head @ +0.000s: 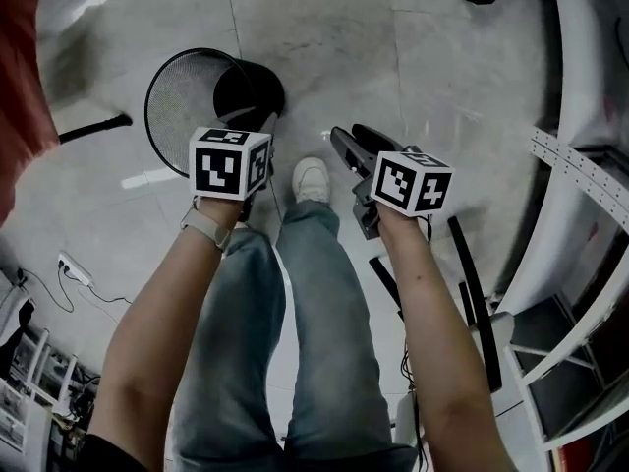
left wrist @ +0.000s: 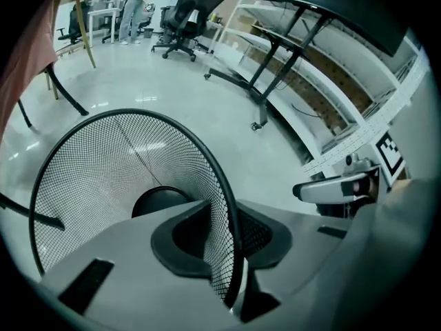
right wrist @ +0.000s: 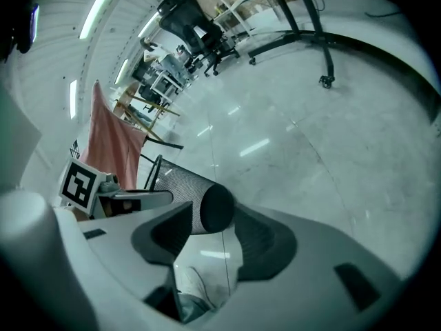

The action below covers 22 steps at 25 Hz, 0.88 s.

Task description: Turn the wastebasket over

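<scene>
Between the left gripper [left wrist: 224, 240] jaws runs the wastebasket [left wrist: 103, 178] rim.

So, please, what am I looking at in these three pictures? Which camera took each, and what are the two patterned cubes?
A standing person holds a two-jaw gripper in each hand; the cubes are parts of them. The head view looks down from the person's head; the other two views look along each gripper's jaws. Down at the grey floor a black mesh wastebasket is tipped sideways. Its rim stands between the left gripper's jaws; whether they press it I cannot tell. The right gripper is open and empty.
</scene>
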Motion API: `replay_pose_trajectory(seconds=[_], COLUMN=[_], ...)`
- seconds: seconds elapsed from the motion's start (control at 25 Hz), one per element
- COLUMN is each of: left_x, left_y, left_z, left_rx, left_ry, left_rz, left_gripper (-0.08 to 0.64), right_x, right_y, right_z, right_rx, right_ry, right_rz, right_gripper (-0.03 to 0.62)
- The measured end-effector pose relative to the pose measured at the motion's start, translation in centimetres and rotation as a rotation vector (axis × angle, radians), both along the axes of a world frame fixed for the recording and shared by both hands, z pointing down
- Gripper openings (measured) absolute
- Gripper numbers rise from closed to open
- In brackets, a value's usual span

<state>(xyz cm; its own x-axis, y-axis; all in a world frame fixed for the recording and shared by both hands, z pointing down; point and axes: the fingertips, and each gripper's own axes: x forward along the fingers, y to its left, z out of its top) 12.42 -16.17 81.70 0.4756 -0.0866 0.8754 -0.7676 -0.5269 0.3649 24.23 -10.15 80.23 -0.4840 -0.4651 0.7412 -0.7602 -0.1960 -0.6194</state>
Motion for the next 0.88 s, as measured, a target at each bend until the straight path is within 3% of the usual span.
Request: replay_pose_trajectory(seconds=[0.44,0.56,0.72,0.88], left_x=[3.6,4.1,4.5,3.6], left_y=[2.4,2.6,2.6,2.1], left_z=[3.2,3.1,2.6,0.8], left_rx=[0.007,-0.009,0.000,0.022], left_ry=[-0.045,-0.061,-0.049,-0.012], left_rz=[0.057,0.109,0.150,0.138], left_gripper=[0.127,0.143,0.192,0.236], right_x=[3.3,4.4,5.6,5.4], right_y=[5.4,6.2,6.4,5.9], right_z=[0.8,0.3,-0.2,-1.4], right_rx=[-0.010,-0.030,-0.018,0.018], right_ry=[0.002,0.002,0.014,0.028], right_rz=[0.168,0.204,0.223,0.239], right_gripper=[0.198,0.198,0.198,0.198])
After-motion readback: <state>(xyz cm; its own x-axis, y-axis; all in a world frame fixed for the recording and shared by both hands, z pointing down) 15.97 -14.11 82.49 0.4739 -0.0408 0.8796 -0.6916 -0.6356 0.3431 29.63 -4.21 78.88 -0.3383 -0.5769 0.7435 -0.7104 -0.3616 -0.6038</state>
